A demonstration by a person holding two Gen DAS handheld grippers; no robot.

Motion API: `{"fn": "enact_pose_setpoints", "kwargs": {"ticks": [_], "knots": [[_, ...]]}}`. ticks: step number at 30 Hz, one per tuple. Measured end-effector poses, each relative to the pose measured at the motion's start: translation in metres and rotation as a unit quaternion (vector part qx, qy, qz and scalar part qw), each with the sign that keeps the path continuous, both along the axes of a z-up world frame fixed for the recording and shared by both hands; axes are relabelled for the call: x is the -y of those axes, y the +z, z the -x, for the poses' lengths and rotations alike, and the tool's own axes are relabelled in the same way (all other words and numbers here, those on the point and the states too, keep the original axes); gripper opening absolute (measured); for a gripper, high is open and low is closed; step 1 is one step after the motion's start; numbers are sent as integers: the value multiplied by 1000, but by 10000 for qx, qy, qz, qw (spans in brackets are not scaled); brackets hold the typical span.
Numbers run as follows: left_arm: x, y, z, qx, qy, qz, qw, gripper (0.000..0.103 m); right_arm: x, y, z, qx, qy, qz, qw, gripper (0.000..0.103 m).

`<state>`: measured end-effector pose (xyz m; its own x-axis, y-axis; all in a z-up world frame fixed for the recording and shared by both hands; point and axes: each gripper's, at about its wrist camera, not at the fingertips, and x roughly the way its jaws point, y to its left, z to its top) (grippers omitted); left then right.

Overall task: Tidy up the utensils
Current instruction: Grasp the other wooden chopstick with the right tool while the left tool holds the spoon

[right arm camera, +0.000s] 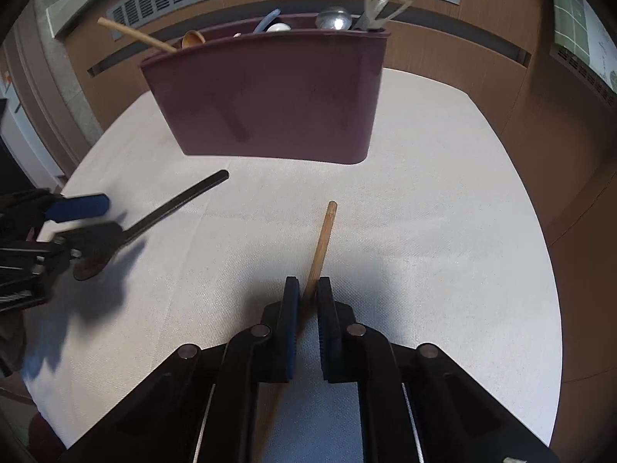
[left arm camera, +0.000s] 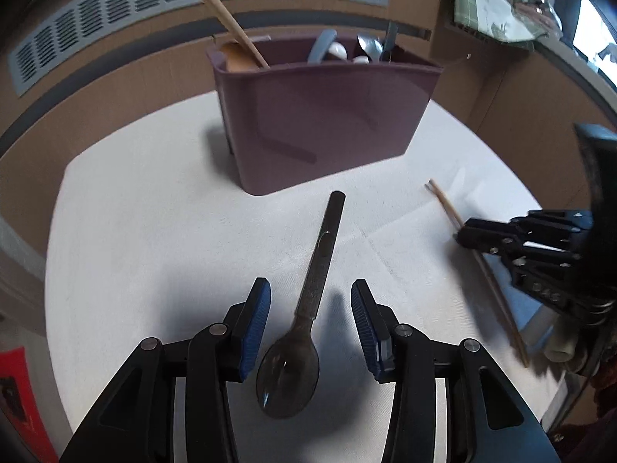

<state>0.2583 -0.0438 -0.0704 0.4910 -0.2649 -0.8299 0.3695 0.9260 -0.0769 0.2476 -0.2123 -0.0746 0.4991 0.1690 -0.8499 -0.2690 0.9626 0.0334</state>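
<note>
Blue-padded fingers (left arm camera: 254, 324) of the left gripper (left arm camera: 310, 326) stand spread at the bottom of the left wrist view, either side of a dark spoon (left arm camera: 308, 308) whose bowl lies between them on the white tablecloth (left arm camera: 135, 250); they are not yet touching it. In the right wrist view, the right gripper (right arm camera: 307, 293) at lower centre has its pads nearly together, pinching a wooden chopstick (right arm camera: 322, 243) that points up the frame. Beyond both, in the upper middle, stands the maroon caddy (right arm camera: 270, 108), already holding a wooden spoon (right arm camera: 154, 40), metal ladle (right arm camera: 333, 19) and other utensils. Judging by this, most sorting is done; the spoon and chopstick remain. Both grippers sit low, angled toward the caddy.
</note>
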Motion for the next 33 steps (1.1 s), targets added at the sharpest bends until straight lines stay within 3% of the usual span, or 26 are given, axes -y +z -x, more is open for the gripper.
{"fn": "enact_pose_setpoints", "kwargs": {"ticks": [4, 8, 15, 20, 25, 28, 33], "knots": [[14, -6, -16, -54, -256, -236, 9994, 45, 23, 11, 8, 73, -203, -586, 9981, 7], [24, -10, -34, -148, -393, -553, 9976, 43, 40, 26, 18, 364, -386, -728, 9959, 6], [36, -7, -38, -273, -604, -875, 9940, 20, 48, 38, 27, 804, -384, -639, 9940, 6], [37, 0, -31, -100, -566, -716, 9958, 10, 50, 37, 29, 817, -409, -820, 9924, 6], [18, 24, -19, 167, -329, -146, 9992, 6, 51, 32, 28, 729, -423, -757, 9936, 6], [5, 34, -8, 228, -139, 133, 9996, 6, 52, 24, 23, 355, -365, -682, 9964, 9], [-12, 23, 11, 127, 134, 270, 9995, 8, 45, 9, 15, 35, -319, -371, 9988, 9]]}}
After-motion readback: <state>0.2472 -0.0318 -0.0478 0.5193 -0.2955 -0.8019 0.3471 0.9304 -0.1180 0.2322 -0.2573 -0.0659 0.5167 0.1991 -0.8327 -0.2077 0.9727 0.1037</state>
